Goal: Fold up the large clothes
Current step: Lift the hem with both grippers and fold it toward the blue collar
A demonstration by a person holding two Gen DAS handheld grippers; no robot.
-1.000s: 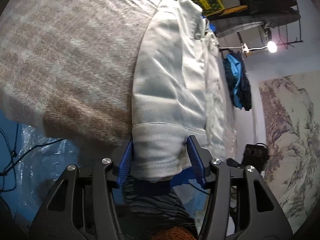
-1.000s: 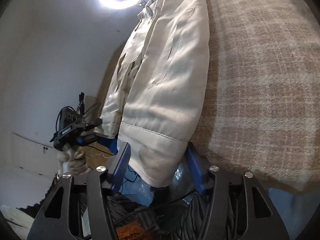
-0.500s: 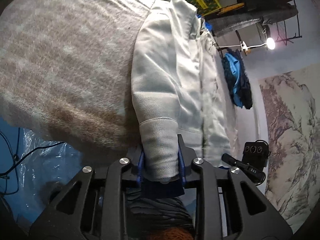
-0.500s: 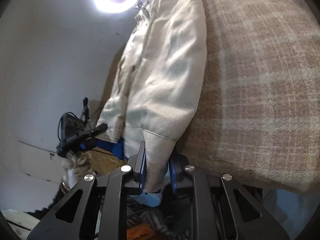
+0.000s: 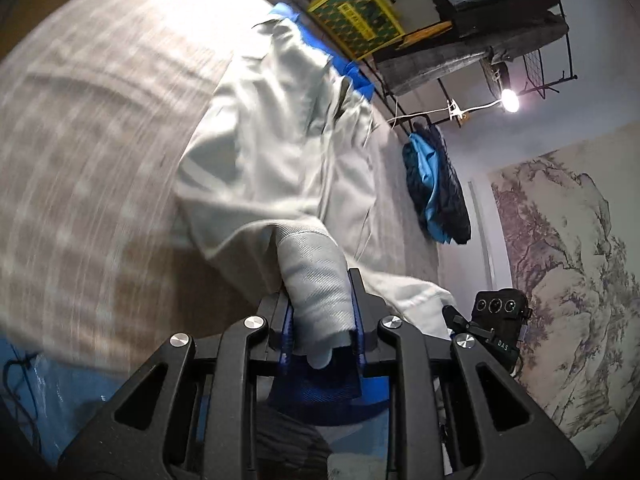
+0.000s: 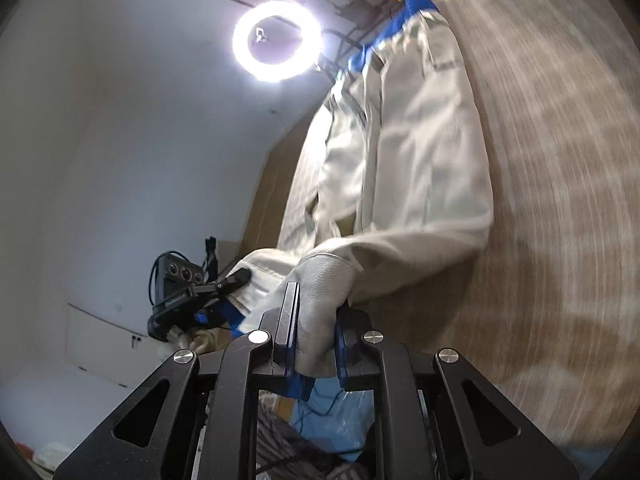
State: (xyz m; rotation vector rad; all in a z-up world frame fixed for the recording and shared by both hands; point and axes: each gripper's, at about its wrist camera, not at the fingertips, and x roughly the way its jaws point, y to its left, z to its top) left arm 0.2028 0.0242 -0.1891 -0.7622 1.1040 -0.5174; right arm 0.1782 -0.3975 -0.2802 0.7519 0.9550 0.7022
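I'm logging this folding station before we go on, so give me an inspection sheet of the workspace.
Surface: plaid blanket beneath the garment.
Job's things: pale jacket spread out, both ribbed hem corners lifted.
Clutter: nothing seen on the blanket.
Grippers: left tongs closing, pressed on one hem corner; right tongs closing, pressed on the other.
Cables: dark cords over blue plastic sheeting.
Surroundings: ring light, clothes rack, landscape mural.

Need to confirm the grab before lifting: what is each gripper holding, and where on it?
Both hold the jacket: left gripper and right gripper are each closing on a ribbed hem corner.
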